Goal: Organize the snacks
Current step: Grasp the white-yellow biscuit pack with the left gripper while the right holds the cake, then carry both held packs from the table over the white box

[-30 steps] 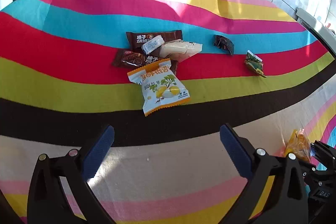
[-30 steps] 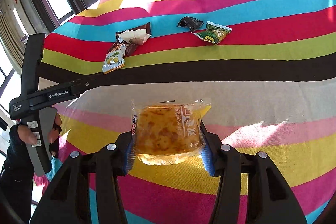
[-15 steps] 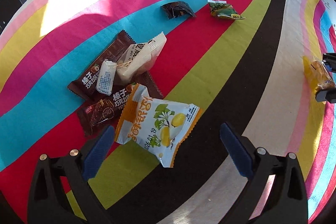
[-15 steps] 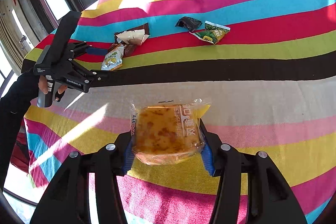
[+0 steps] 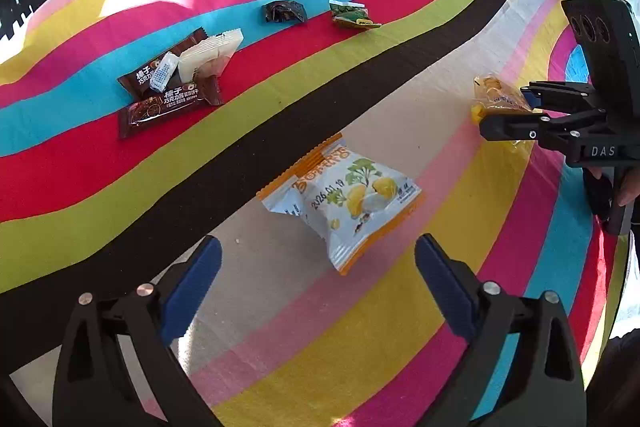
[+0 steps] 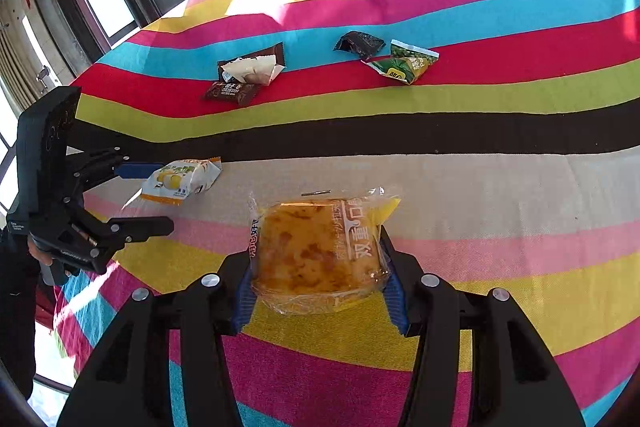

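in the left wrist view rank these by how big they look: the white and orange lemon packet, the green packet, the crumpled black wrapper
1. White and orange lemon packet, largest, though it lies nearest the camera.
2. Green packet and crumpled black wrapper: both far off and look alike, so unranked.

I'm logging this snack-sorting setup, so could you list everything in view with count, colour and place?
Cake pack: 1, orange-yellow in clear wrap, between the right gripper's fingers.
White pack: 1, white with orange edges, on the beige stripe ahead of the left gripper.
Brown bars: 2, brown, far left on the red and blue stripes.
Cream pack: 1, lying on the brown bars.
Small white pack: 1, on the brown bars.
Black wrapper: 1, far blue-red stripes.
Green pack: 1, beside the black wrapper.
Tablecloth: 1, multicoloured stripes.
Left gripper: open.
Right gripper: shut on the cake pack.
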